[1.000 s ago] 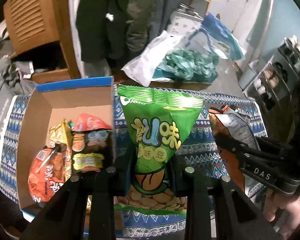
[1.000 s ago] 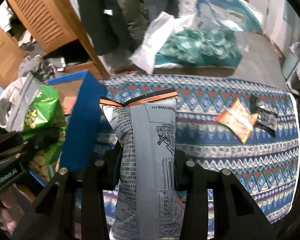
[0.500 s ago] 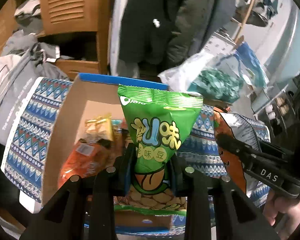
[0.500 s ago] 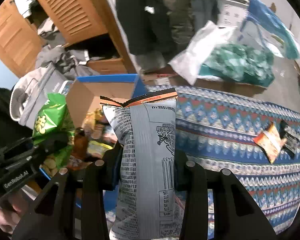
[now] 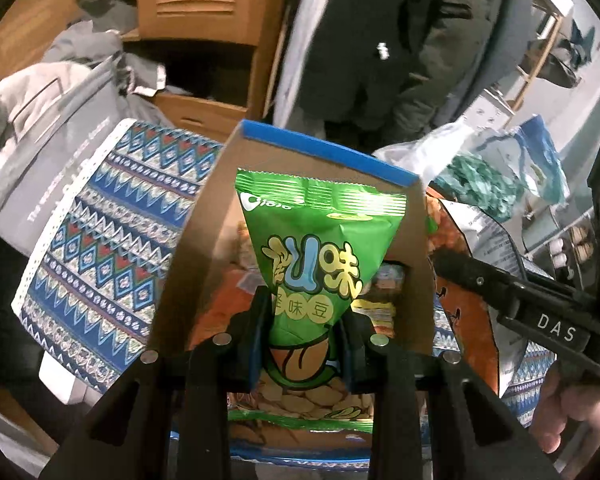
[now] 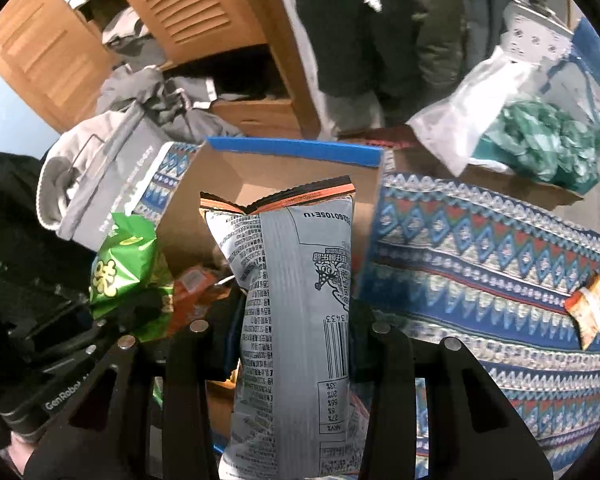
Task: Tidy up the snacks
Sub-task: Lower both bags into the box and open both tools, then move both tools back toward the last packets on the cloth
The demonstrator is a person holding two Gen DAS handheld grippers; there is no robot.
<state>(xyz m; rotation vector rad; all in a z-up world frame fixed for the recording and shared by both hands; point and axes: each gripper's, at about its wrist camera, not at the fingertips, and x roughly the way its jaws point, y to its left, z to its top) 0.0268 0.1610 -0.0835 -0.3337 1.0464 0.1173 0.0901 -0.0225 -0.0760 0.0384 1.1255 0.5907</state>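
My left gripper [image 5: 302, 344] is shut on a green snack bag [image 5: 320, 248], held upright over the open cardboard box [image 5: 188, 264] with a blue rim. Orange and other snack packets [image 5: 220, 304] lie inside the box. My right gripper [image 6: 296, 344] is shut on a silver-backed snack bag [image 6: 296, 280] with an orange top edge, hanging over the box's [image 6: 228, 184] right half. The left view catches the right gripper [image 5: 540, 312] and its bag [image 5: 472, 240] just past the box's right wall. In the right view the green bag [image 6: 124, 264] shows at the left.
The box stands on a table under a blue patterned cloth [image 6: 480, 260]. An orange packet [image 6: 588, 308] and a dark packet lie on the cloth at far right. A grey bag [image 5: 40, 152], a wooden cabinet [image 5: 204, 0], hanging coats and a clear bag of green stuff [image 6: 540, 140] surround the table.
Both grippers have carried their bags leftward from over the cloth to over the box. The box now sits directly behind both bags.
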